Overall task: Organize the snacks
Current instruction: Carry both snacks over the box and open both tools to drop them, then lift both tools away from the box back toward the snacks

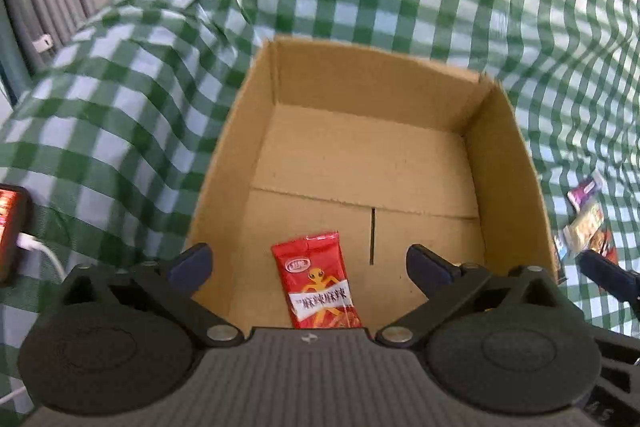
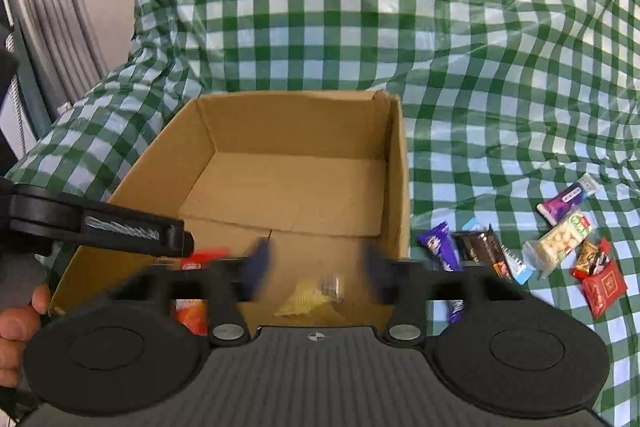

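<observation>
— Nearest the left camera, what do you see?
— Black fingers of the left gripper (image 1: 308,267), spread wide over the open cardboard box (image 1: 504,163). A red snack packet (image 1: 320,283) lies flat on the box floor between them, touching neither finger, at the near end of the box.
— And the right one?
— Right gripper (image 2: 316,267) hangs over the near edge of the same box (image 2: 396,167), fingers apart and blurred. A pale yellow packet (image 2: 308,301) sits in the gap below them; no pad presses on it. It is too smeared to tell whether it rests on the bottom.
— Anything else to sort?
— More wrapped snacks (image 2: 560,243) lie loose on the green checked cloth (image 2: 360,27), just to the right of the box. From the right camera, the red packet (image 2: 192,315) shows behind the left-hand finger.
</observation>
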Demonstrator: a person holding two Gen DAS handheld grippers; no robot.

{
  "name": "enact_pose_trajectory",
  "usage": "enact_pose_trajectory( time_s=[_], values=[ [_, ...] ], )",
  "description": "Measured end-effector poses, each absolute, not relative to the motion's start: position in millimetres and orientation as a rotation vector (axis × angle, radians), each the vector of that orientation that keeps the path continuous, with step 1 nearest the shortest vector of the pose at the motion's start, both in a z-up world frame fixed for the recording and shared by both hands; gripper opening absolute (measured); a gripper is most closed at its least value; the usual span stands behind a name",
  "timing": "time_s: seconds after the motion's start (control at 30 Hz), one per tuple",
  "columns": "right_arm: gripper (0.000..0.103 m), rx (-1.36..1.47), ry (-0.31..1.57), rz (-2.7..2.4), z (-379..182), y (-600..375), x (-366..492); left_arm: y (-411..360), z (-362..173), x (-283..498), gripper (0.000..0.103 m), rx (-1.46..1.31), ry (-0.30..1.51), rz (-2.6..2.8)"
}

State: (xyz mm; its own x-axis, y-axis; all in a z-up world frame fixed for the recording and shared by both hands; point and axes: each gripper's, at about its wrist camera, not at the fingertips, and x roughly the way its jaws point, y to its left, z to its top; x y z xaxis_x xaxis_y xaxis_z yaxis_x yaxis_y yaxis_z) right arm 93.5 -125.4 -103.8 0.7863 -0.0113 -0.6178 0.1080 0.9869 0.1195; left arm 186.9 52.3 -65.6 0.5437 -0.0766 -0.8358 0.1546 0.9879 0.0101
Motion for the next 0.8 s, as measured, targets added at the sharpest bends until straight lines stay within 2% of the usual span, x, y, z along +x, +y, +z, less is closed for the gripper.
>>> enact_pose_trajectory(
  time_s=[0.03, 0.17, 0.57, 0.8],
  values=[
    [0.088, 0.158, 0.657, -0.068, -101, -126, 92, 55, -62, 185, 0.103, 0.082, 0.993, -0.140],
    [0.095, 0.229, 0.690, -0.072, -87, -128, 77, 69, -47, 159, 0.103, 0.058, 0.996, -0.125],
    [0.101, 0.295, 0.779, -0.002, -45, -83, -45, 112, -12, 10, 0.103, 0.087, 1.023, -0.097],
    [0.102, 0.270, 0.690, -0.025, -26, -68, -124, 113, 0, -57, 0.103, 0.169, 1.001, -0.089]
  ],
)
